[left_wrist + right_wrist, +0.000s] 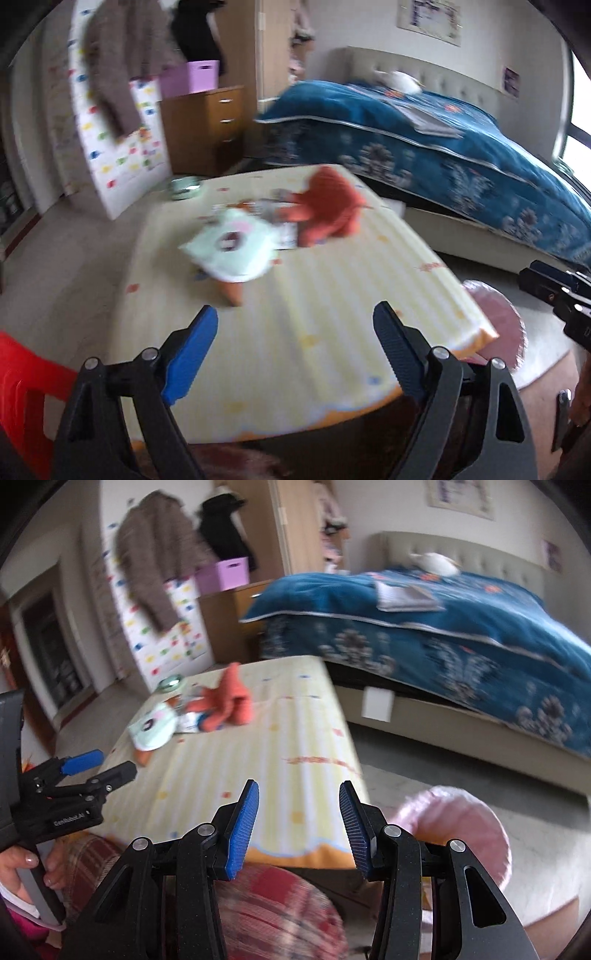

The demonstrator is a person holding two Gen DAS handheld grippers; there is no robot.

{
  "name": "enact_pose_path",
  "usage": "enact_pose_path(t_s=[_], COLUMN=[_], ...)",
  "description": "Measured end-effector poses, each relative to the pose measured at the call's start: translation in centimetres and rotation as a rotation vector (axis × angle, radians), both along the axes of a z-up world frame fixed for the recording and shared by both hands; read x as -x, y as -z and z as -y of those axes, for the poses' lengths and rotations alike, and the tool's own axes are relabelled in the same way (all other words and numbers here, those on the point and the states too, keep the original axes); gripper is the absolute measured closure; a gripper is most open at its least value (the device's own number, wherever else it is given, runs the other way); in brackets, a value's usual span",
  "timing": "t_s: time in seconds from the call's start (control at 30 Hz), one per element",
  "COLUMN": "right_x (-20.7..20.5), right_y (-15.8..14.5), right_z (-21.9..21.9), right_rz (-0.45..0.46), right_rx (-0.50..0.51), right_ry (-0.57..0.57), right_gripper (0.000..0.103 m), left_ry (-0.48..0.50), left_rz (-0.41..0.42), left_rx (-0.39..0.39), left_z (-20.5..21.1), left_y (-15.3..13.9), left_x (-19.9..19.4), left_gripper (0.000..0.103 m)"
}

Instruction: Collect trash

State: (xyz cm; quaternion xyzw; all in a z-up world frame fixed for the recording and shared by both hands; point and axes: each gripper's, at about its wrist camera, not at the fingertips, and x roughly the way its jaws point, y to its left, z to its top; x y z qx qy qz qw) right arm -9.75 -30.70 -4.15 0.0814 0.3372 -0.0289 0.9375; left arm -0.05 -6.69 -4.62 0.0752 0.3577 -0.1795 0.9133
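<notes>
Landmark: the low table [332, 332] with the yellow striped cover, standing near the foot of the blue-quilted bed [461, 155].
Trash: a pale green wrapper [232, 243], some small packets [192, 720] and an orange cloth [325, 210] lie bunched at the table's far end; a small tin [184, 186] sits at its far corner.
Left gripper [291, 350]: jaws spread wide, nothing between them, over the table's near edge.
Right gripper [299, 823]: jaws about half apart, empty, above the near edge.
Progress: apparently nothing collected yet; everything on the table is left to gather.
Bin: none I can see.
</notes>
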Motion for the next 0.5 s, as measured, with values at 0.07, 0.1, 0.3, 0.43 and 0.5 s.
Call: enact_pose_path(t_s=[0.07, 0.1, 0.3, 0.43, 0.5], right_x=[-1.4, -2.0, -6.6, -8.9, -9.8], right_y=[-0.3, -0.4, -0.6, -0.3, -0.2], right_z=[-1.7, -2.5, -6.2, -6.7, -6.8], right_rz=[0.006, 0.008, 0.004, -0.006, -0.013], right_rx=[0.01, 0.013, 0.036, 0.038, 0.036], right_ry=[-0.029, -0.041, -0.109, -0.116, -0.114], right_gripper=[0.057, 0.057, 0.056, 0.056, 0.055], left_ry=[-0.034, -0.051, -0.109, -0.116, -0.111], left_rz=[0.005, 0.005, 0.018, 0.002, -0.018], left_rx=[-0.001, -0.003, 0.013, 0.023, 0.027], left_z=[-1.8, -2.6, -5.2, -5.1, -4.9], left_y=[0.0, 0.1, 0.2, 1.0, 1.6], left_x=[-1.0, -1.5, -5.1, -7.5, -8.7], left_gripper=[0.019, 0.019, 0.011, 0.008, 0.008])
